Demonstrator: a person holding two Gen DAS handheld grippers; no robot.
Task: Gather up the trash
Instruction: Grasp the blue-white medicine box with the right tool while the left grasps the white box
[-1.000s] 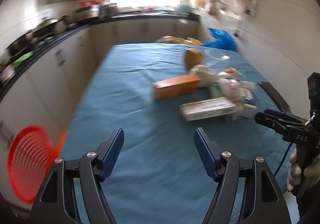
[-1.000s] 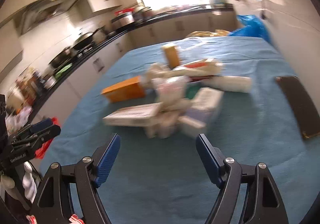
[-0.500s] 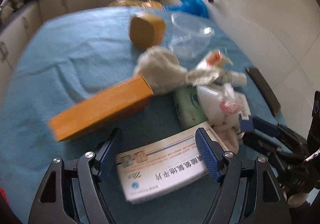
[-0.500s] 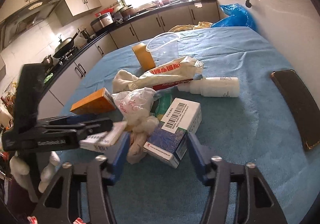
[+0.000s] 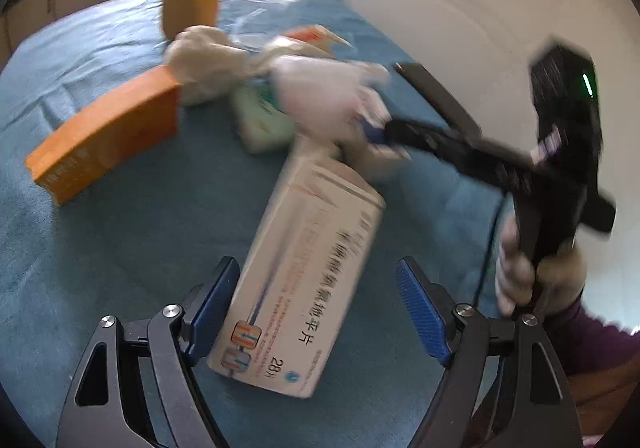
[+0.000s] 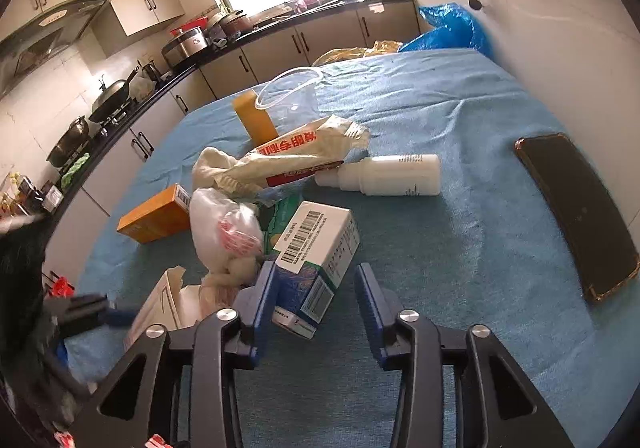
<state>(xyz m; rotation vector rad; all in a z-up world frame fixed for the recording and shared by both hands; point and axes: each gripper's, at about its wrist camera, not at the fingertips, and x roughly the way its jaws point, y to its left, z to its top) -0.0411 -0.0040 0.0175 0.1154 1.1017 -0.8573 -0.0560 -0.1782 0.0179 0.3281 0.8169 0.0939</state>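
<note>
A long white medicine box (image 5: 308,276) lies on the blue cloth between the fingers of my left gripper (image 5: 320,308). Those jaws are opening; the right pad stands clear of the box. My right gripper (image 6: 316,296) straddles the near end of a white, green and blue barcode box (image 6: 320,248). Its jaws are closing, with a gap still showing at the right pad. Behind lie a white plastic bag (image 6: 224,232), an orange box (image 6: 156,214), a red-printed wrapper (image 6: 296,152) and a white bottle (image 6: 384,174).
A dark phone (image 6: 576,216) lies near the wall at the table's right edge. A clear plastic cup (image 6: 292,88), a small tan box (image 6: 254,120) and a blue bag (image 6: 448,28) sit farther back. Kitchen counters run along the left.
My left gripper tipped down and moved in over the long white box, which now lies between its fingers. My right gripper came closer and its jaws narrowed around the barcode box.
</note>
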